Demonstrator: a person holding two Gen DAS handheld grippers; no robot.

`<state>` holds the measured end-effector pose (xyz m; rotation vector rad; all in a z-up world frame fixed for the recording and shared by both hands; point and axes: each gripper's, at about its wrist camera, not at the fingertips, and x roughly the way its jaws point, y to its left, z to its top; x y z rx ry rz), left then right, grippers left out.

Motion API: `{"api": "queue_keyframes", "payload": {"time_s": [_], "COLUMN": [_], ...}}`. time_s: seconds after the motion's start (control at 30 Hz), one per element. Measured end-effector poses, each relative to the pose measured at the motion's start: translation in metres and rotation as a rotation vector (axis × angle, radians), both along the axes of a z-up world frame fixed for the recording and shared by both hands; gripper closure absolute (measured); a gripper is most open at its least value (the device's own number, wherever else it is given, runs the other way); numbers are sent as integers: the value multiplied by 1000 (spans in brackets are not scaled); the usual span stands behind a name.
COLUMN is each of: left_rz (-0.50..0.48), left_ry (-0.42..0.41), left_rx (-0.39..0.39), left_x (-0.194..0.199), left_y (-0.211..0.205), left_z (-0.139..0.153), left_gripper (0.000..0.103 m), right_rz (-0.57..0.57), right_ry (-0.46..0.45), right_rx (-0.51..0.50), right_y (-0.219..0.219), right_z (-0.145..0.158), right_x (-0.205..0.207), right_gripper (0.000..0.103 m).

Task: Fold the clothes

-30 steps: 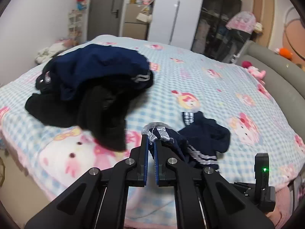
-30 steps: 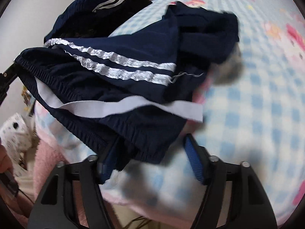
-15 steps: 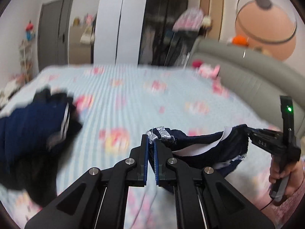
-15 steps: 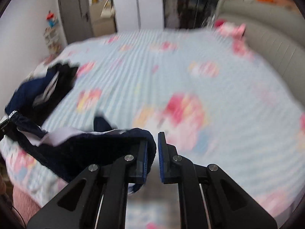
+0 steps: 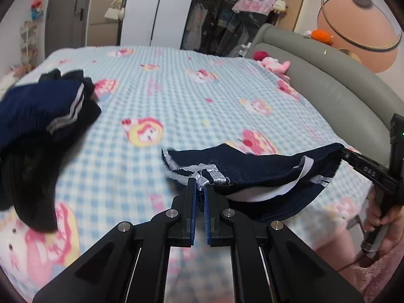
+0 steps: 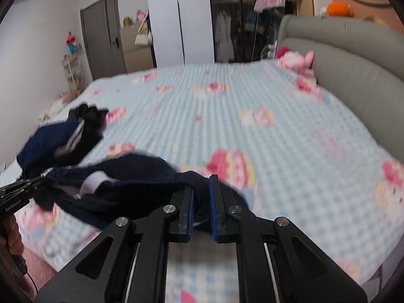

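Nearest the cameras, the left hand-held gripper (image 5: 199,189) is pinching the silver-striped edge of a pair of navy shorts (image 5: 255,174), while the right hand-held gripper (image 6: 202,189) is pinching the opposite edge, stretching the garment in the air just above the near edge of the bed (image 5: 202,96). No fold looks made yet. Left of the shorts, a heap of dark clothes (image 5: 38,121) is waiting unfolded. Beyond the shorts, the checked sheet is lying bare; a pink plush toy (image 6: 298,60) is resting by the grey headboard (image 5: 328,83).
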<state>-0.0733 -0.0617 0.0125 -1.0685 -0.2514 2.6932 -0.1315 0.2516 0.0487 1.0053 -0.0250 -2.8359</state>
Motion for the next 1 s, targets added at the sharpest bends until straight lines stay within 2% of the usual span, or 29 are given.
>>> {"api": "queue_keyframes", "payload": {"time_s": [0.13,0.23,0.33,0.4,0.47,0.6,0.67,0.7,0.73,0.77,0.83,0.9,0.97,1.0], "left_rz": [-45,-31,-21,-2,3,29,40,46,47,48,69,81,93,98], "left_ry": [37,-29,-119,-112,33,297,348,347,328,294,183,19,-130,-187], "left_rx": [55,42,-16,-81,-57,-35,-17,-1,12,18,16,60,98,82], "left_x": [11,-5,-32,-54,-53,-38,-24,-18,-13,-9,-6,-8,-4,1], "left_y": [1,4,12,17,17,13,6,2,-1,-4,-8,-14,-17,-14], "left_z": [13,-6,-37,-31,21,116,135,134,126,113,69,13,-43,-68], "left_gripper": [96,96,97,97,97,97,96,96,96,96,96,96,96,96], "right_rz": [-1,-8,-3,-8,-20,-27,-34,-36,-38,-32,-23,-23,-24,-25], "right_ry": [28,13,-118,-186,-151,177,322,364,402,399,357,251,79,-1], "right_rx": [-14,11,20,27,45,54,42,33,25,28,49,79,62,51], "right_y": [8,7,3,3,3,1,3,4,5,4,0,-4,-4,-5], "right_z": [0,-9,-48,-65,-46,66,110,120,129,124,99,49,-19,-52], "right_x": [21,20,-6,-28,-40,-23,-3,7,16,21,28,25,23,23], "right_gripper": [94,94,94,94,94,94,94,94,94,93,93,93,93,93]}}
